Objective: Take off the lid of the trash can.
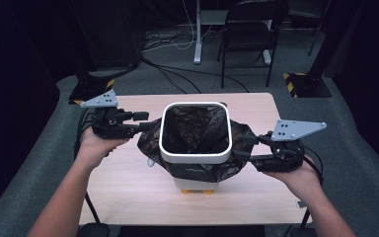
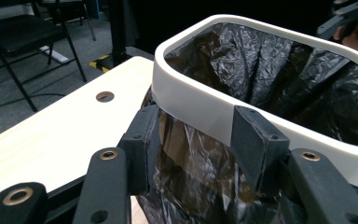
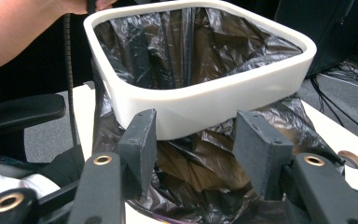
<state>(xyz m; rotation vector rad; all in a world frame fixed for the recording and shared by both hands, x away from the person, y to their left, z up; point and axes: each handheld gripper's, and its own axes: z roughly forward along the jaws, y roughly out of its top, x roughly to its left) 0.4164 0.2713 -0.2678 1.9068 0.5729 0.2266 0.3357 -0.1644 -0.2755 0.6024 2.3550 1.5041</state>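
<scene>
High view first: I see a white bin point(image 1: 195, 157) standing at the middle of the table point(image 1: 128, 187), lined with a black bag point(image 1: 196, 129) whose loose edge spills out under the white rim and bunches around the bin's sides. My left gripper point(image 1: 145, 122) comes in from the left, held in the left hand point(image 1: 97, 143), its tips at the bag's left bulge. My right gripper point(image 1: 246, 146) comes in from the right, held in the right hand point(image 1: 298, 174), its tips at the bag's right bulge. From up here I cannot tell how wide either pair of jaws stands. A chair point(image 1: 250, 29) sits on the floor beyond the table.

Left gripper view: my left gripper point(image 2: 200, 140) has its jaws spread wide, one on each side of a fold of the bag point(image 2: 191, 172) just under the rim of the bin point(image 2: 200, 109). The plastic lies between the pads, but they do not pinch it. The table point(image 2: 70, 126) shows to the left, with a round hole in it.

Right gripper view: my right gripper point(image 3: 198, 149) is likewise wide apart, jaws straddling the bunched bag point(image 3: 196, 172) below the rim of the bin point(image 3: 205, 100), nothing clamped. The far arm point(image 3: 23, 28) reaches across the top left.
</scene>
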